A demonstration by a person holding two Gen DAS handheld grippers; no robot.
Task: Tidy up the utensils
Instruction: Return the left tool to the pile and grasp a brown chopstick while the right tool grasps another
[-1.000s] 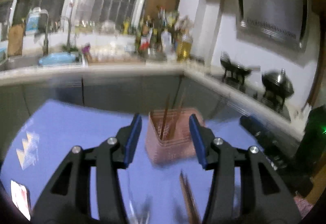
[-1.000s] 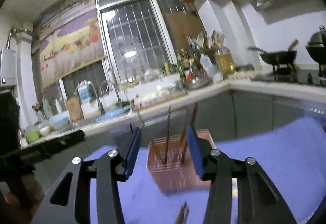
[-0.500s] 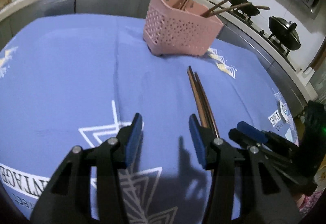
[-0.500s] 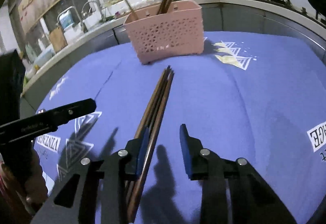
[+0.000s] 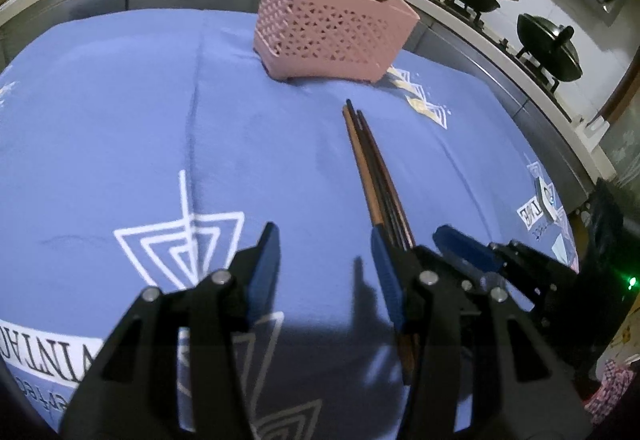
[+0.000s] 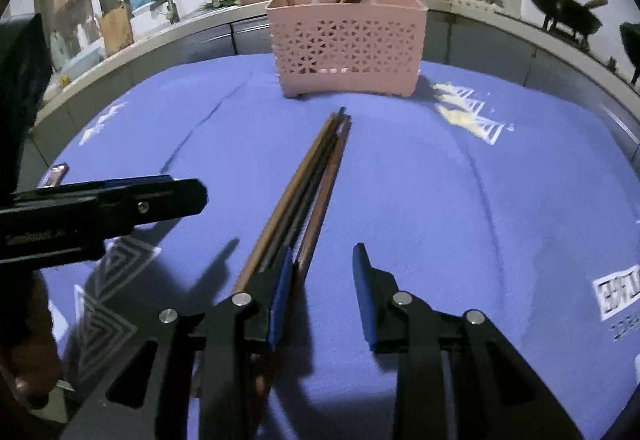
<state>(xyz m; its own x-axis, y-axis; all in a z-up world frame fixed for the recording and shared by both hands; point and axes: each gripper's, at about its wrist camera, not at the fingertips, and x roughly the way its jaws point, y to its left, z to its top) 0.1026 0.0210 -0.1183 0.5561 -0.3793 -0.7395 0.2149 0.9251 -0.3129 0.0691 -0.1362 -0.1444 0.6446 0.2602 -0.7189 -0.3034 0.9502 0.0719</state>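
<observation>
Both tongs hang low over the blue printed tablecloth (image 5: pixel 120 100). Left gripper (image 5: pixel 324 264) gapes, nothing between its pads. Right gripper (image 6: pixel 322 280) stands parted; one brown stick seems to lie just inside its left pad, ungripped. Dark wooden chopsticks (image 6: pixel 316 168) lie bundled before the pink perforated plastic basket (image 6: pixel 346 44), which holds more sticks.
</observation>
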